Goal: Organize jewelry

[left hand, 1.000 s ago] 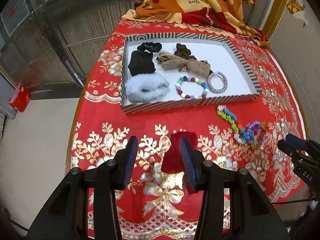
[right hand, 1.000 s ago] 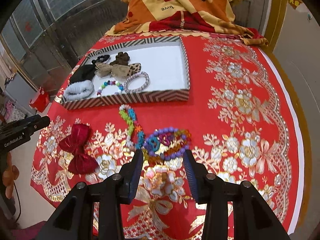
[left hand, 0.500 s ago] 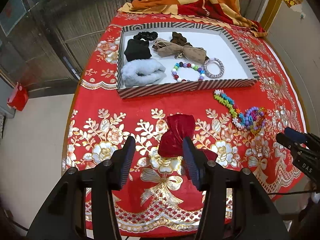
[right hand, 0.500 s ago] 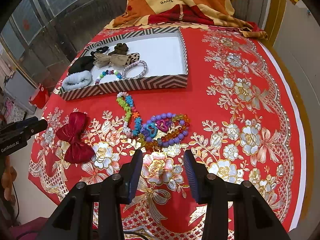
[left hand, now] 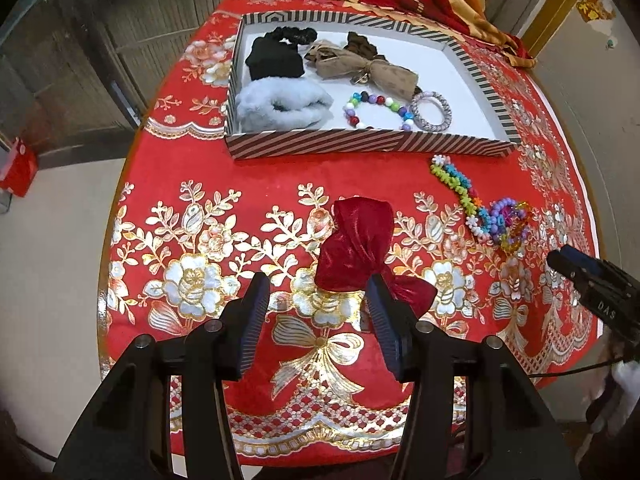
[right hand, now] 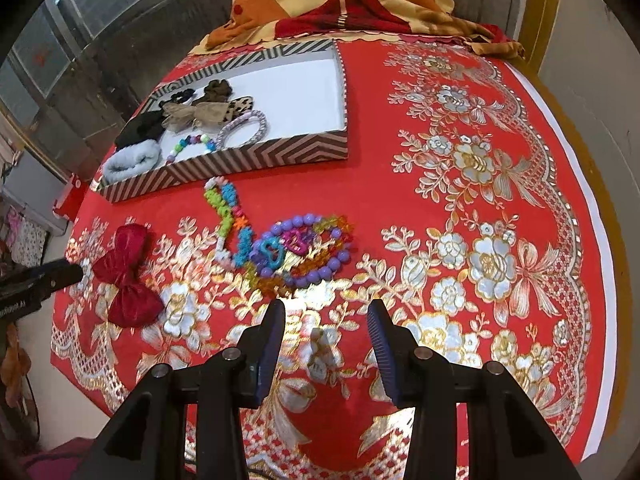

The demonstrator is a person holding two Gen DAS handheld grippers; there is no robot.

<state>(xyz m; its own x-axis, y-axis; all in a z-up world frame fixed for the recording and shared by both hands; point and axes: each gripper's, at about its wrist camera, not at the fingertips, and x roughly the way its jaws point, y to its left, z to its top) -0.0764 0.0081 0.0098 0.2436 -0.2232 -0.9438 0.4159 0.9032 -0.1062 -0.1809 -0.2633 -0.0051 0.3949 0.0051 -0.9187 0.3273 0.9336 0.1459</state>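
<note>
- Far left in our tray [left hand: 372, 145], the striped box, the sorted pieces sit: the grey fluffy scrunchie [left hand: 280, 106], a black scrunchie [left hand: 274, 58], the tan bow [left hand: 362, 66], a round-bead bracelet [left hand: 376, 110] and a silver coil hair tie [left hand: 431, 111]. The right half of its white floor is bare.
- Moving right, our left gripper [left hand: 316, 300] hangs over the red velvet bow [left hand: 360, 248] on the red tablecloth [left hand: 200, 200]. Its jaws have just been opening and now stand spread; the bow's lower lobe lies beside the right finger, nothing pinched.
- We judge a risk here: red on red, and the bow sits off to the right of the gap, so a straight descent could catch one lobe or pinch tablecloth with it.
- Further right, the heap of coloured plastic bead bracelets [right hand: 280, 240] lies just in front of the tray, unsorted.
- Our right gripper [right hand: 326, 324] hovers short of that heap, jaws apart and empty.
- The strands look tangled; lifting one could drag its neighbours and spill them off the near edge.
</note>
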